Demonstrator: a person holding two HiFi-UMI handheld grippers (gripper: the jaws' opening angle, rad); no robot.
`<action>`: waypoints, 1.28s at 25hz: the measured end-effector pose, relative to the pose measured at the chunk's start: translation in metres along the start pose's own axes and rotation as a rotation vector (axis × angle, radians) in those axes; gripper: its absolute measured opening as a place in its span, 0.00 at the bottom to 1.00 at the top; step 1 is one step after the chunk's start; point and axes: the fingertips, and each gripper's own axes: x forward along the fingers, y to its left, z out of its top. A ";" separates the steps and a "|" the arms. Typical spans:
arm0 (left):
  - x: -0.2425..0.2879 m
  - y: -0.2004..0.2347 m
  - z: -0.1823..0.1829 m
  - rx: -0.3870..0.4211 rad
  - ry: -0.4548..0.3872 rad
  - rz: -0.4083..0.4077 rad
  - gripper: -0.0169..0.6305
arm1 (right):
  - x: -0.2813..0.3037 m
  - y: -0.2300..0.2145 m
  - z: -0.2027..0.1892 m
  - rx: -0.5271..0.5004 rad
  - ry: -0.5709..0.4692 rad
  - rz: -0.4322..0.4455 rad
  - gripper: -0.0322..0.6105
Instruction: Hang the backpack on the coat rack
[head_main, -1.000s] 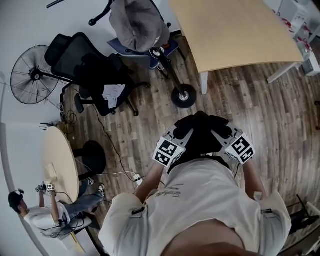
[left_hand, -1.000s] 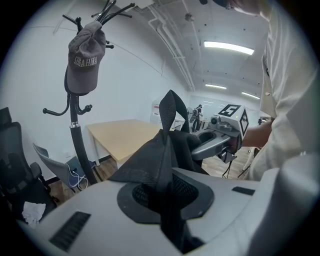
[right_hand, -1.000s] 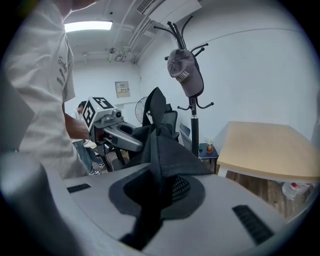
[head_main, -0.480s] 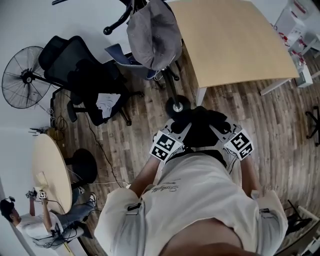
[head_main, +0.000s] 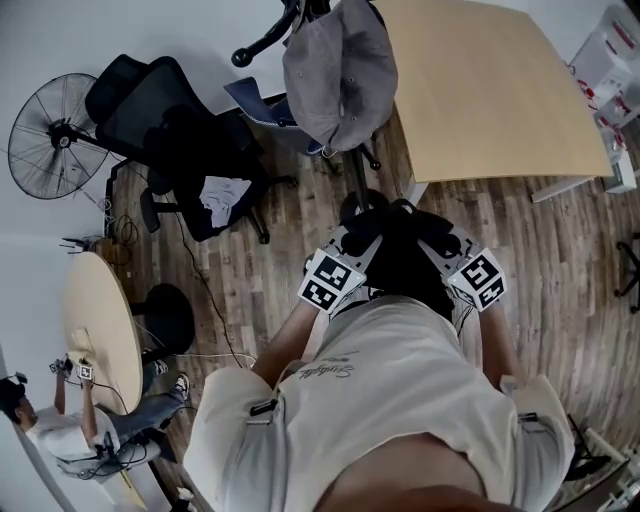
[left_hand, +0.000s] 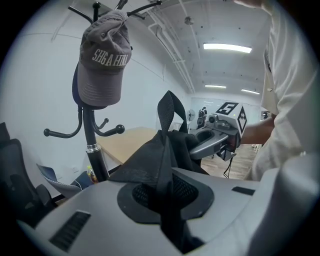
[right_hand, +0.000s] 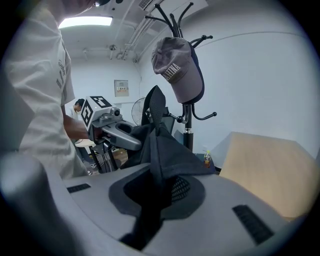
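Both claws are clenched on the backpack. The left claw (left_hand: 165, 200) pinches a fold of black fabric between its jaws, and the right claw (right_hand: 150, 200) does the same on the other side. The backpack (head_main: 400, 255) hangs between them in front of the person's chest, clear of the floor, with its loop (left_hand: 168, 112) standing up between the two grips. The rack (left_hand: 93, 145) stands just ahead, next to the bench (head_main: 480, 90), and a cap (left_hand: 102, 60) covers one upper hook.

The likeliest slip is at the loop. Neither claw holds it, so it may flop over as the bag tilts and slide past the hook. Going for the top risks knocking the cap off; the lower hooks (left_hand: 116, 130) look free and safer. Letting go before the loop is seated would drop the bag. The rack is also a thin pole (its foot is mostly hidden behind the bag in the head view), so a push or a one-sided load might rock it.
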 end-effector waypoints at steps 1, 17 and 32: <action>0.000 0.004 0.001 -0.007 0.004 0.011 0.09 | 0.004 -0.003 0.002 -0.003 -0.001 0.013 0.10; 0.018 0.062 0.007 -0.155 0.041 0.245 0.09 | 0.060 -0.059 0.023 -0.122 0.011 0.273 0.10; 0.041 0.097 -0.025 -0.246 0.058 0.371 0.10 | 0.107 -0.086 0.002 -0.157 0.092 0.448 0.10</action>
